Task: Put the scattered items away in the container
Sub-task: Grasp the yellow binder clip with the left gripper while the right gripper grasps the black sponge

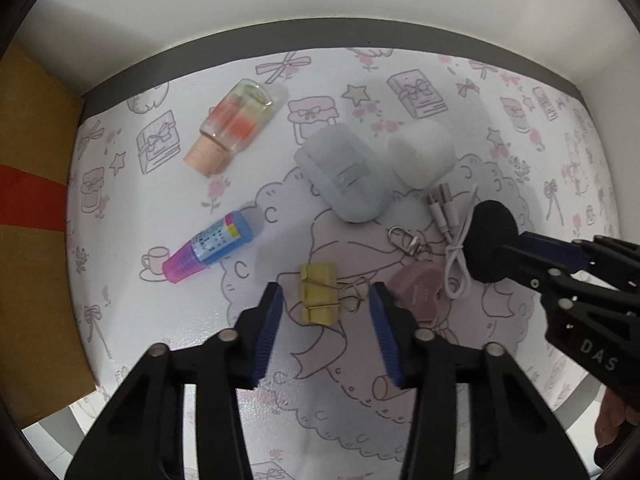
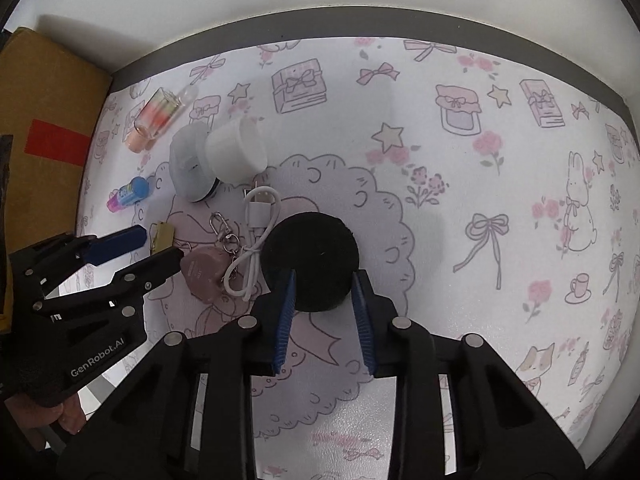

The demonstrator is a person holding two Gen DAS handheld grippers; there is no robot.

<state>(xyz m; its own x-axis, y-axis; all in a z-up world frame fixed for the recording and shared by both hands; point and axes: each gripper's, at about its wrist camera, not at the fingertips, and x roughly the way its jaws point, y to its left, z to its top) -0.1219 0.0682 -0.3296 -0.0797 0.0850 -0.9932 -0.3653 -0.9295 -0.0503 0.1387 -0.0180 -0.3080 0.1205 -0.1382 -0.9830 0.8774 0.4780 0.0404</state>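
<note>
Scattered items lay on the patterned worktop [image 2: 500, 152], none yet in the cardboard box [image 1: 36, 208] at the left edge, which I judged to be the container. Largest first: a pale blue mouse-shaped case [image 1: 344, 172], a white cup [image 2: 238, 152] on its side, a black round puck [image 2: 310, 258], a clear bottle with a peach cap [image 1: 232, 124], a blue and pink tube [image 1: 208, 252], a pink heart keyring [image 2: 204, 274], a white cable [image 2: 256, 232] and a yellow binder clip [image 1: 318, 292].

Step in hand: first pickups. My right gripper [image 2: 324, 300] had its fingers against both sides of the puck, apparently clenched on it. My left gripper [image 1: 326, 312] stood released, its fingers flanking the clip without touching. Next, I judged, the left needed to descend and close squarely across the clip, and the puck needed carrying over to the box.

The right view alone showed the cup's open mouth; the left view alone showed the clip between my fingers.
</note>
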